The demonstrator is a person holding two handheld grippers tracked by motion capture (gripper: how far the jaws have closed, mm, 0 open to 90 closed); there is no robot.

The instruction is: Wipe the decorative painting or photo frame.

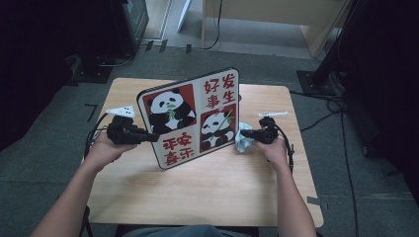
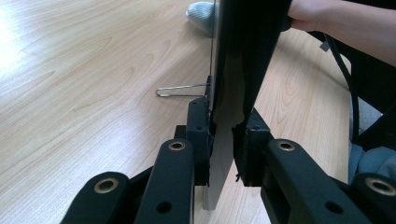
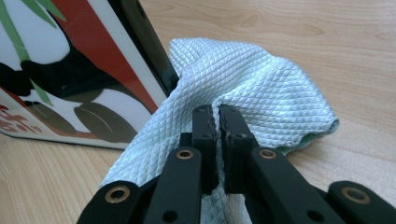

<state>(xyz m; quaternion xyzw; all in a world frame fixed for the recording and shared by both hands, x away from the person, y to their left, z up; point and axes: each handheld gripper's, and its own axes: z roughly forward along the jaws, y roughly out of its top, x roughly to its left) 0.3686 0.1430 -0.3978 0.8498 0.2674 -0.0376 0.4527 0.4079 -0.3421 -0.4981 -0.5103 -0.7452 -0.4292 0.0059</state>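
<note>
A square panda board (image 1: 190, 118) with red and white panels and Chinese characters stands tilted on its lower edge on the wooden table (image 1: 207, 192). My left gripper (image 1: 148, 137) is shut on the board's left edge; in the left gripper view the thin edge of the board (image 2: 224, 135) sits clamped between the jaws, and a wire stand (image 2: 180, 91) juts from its back. My right gripper (image 1: 247, 132) is shut on a pale blue textured cloth (image 3: 243, 84), bunched against the board's right edge (image 3: 140, 42). The cloth (image 1: 242, 142) hangs at the board's lower right corner.
The table (image 2: 70, 84) has bare wood in front of the board and behind it. Cables (image 1: 326, 116) trail over the grey floor at the right. Black stands (image 1: 316, 74) and dark equipment flank the table, and a light wooden desk (image 1: 272, 12) stands beyond.
</note>
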